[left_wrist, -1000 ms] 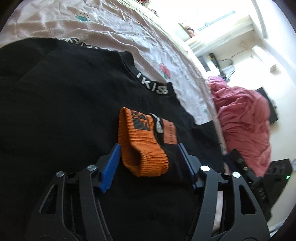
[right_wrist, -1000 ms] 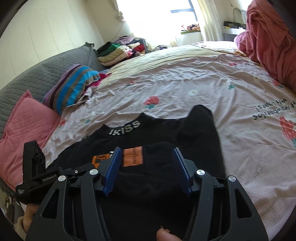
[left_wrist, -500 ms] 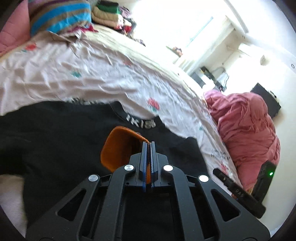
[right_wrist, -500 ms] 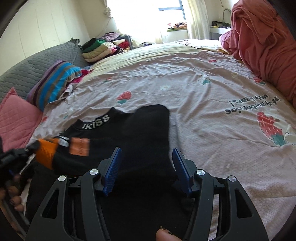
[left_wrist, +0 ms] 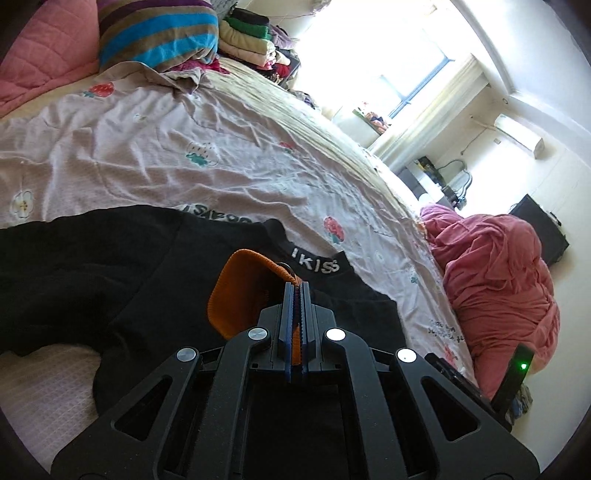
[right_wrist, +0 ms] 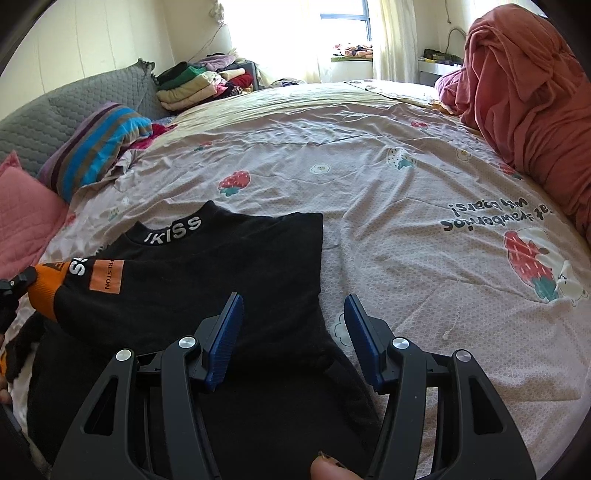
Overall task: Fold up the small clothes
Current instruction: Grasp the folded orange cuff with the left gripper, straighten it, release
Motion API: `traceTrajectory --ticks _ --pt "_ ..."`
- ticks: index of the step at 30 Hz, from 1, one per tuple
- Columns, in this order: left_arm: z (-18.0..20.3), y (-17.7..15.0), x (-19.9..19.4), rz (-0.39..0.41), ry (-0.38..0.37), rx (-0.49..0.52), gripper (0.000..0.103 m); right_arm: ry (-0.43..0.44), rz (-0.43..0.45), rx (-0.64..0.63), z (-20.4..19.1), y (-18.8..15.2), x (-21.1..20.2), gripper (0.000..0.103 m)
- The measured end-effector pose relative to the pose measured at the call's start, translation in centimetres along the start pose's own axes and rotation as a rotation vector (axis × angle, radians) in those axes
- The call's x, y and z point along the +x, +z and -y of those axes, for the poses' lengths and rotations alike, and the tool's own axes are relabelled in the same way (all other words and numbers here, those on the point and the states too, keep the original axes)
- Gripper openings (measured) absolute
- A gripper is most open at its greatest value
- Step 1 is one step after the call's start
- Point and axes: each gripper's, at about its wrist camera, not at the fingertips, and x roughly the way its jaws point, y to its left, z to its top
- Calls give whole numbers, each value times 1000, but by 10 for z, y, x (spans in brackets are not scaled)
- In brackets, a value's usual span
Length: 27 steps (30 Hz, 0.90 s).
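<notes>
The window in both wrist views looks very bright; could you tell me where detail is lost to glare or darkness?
Left wrist view: the bright window is blown out to white, and the black knit top shows almost no folds. Right wrist view: the window is likewise overexposed, while the strawberry-print bedsheet stays clear and sharp.

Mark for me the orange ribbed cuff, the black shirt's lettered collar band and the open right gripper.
orange ribbed cuff (left_wrist: 236, 295), left wrist view, on the cuff's bulged knit face.
black shirt's lettered collar band (right_wrist: 173, 230), right wrist view, on the white lettering.
right gripper (right_wrist: 293, 332), right wrist view, midway between its blue fingertips.
</notes>
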Motion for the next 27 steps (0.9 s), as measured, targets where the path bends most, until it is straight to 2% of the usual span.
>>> traceTrajectory --ticks 5,9,13,18,20,22,24,27 --pt "-2 2 -7 47 105 35 0 9 -9 -21 -5 2 5 55" --pt "-3 3 -6 42 127 53 0 33 -26 -38 -12 5 10 55" --pt "7 -4 9 -12 135 107 1 80 -68 -67 -24 4 19 55" --pt "15 -24 38 -133 142 155 17 114 -108 -103 -35 0 28 55" --pt "9 -33 47 -181 161 149 25 125 -140 -103 -36 -2 34 55" --pt "-4 -43 55 -225 187 115 27 126 -163 -104 -35 -5 39 55" --pt "-13 -46 54 -227 167 82 27 109 -186 -104 -33 -8 43 60" --pt "-14 -47 47 -217 161 82 27 94 -223 -84 -27 -13 53 61"
